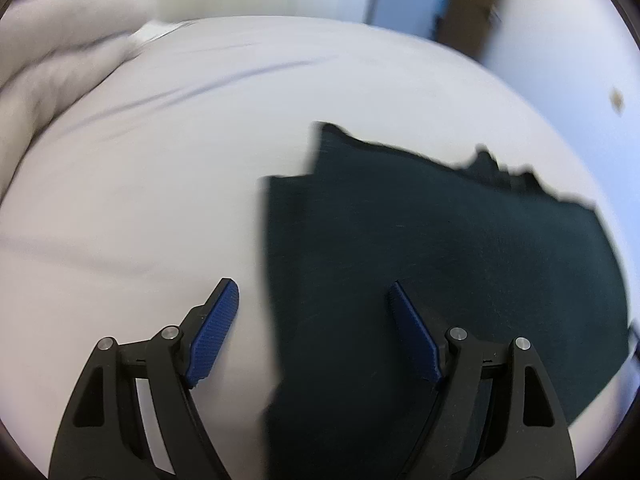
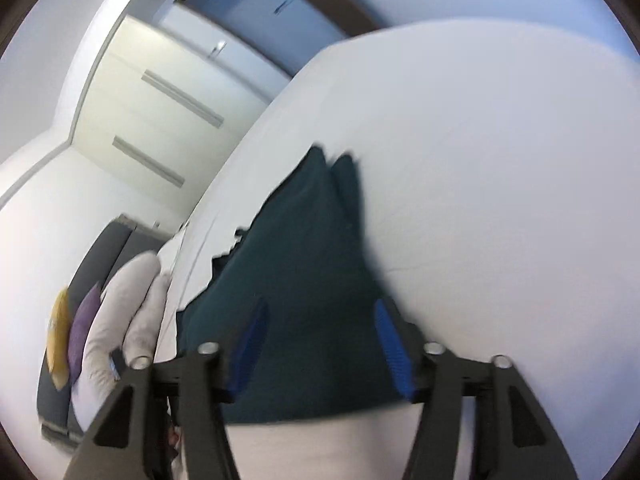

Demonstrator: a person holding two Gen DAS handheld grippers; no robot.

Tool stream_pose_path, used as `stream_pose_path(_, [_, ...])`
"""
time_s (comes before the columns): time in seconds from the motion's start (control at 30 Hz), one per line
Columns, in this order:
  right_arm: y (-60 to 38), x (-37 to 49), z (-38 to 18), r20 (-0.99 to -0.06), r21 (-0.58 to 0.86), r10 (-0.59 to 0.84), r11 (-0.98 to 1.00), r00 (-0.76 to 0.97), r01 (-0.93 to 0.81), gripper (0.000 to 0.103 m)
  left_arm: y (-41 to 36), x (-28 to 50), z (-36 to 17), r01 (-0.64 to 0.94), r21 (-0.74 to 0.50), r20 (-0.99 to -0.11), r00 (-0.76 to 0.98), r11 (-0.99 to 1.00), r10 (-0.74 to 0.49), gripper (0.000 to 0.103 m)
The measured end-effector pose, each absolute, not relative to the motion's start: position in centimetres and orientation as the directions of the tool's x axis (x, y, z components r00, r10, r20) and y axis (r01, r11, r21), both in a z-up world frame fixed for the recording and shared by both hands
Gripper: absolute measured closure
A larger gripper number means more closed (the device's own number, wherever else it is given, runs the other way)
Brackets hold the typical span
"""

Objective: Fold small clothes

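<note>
Dark teal garment (image 1: 440,264) lies flat on the white bed (image 1: 160,160), already doubled over, w/ a second layer peeking out along its left edge. Far edge looks ragged and bunched (blur hides the detail). Looks like soft, light knit: it'll drape and sag when lifted, and the layers could slide apart, so prob. best pinched at a corner or along the folded edge, through both layers.

Left gripper (image 1: 312,332) hovers over the garment's left border, jaws spread wide, nothing between them but air; one pad over sheet, the other over cloth. Right gripper (image 2: 320,344) also released, pads (image 2: 390,350) standing apart above the cloth, not pressing it.

Beyond: a rumpled pale duvet (image 1: 52,56) at the bed's far-left side, wardrobe doors (image 2: 160,112) behind.
</note>
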State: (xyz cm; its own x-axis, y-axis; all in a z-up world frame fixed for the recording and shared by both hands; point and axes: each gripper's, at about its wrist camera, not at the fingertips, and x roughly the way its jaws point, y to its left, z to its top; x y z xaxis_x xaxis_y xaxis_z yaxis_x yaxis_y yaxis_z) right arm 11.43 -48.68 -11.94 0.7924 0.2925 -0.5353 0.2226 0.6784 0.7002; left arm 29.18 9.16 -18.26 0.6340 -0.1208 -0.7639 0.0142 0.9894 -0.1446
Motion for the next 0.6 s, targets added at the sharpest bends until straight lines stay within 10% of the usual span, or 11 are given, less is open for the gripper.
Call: stream_pose_path(0.6, [-36.5,16.3,-9.0,-0.483,0.754,0.545,0.657,0.686,0.009,0.031,19.3,29.3,-19.8,-0.078,-0.624,-0.715,0.459,0.777,-0.528,0.023])
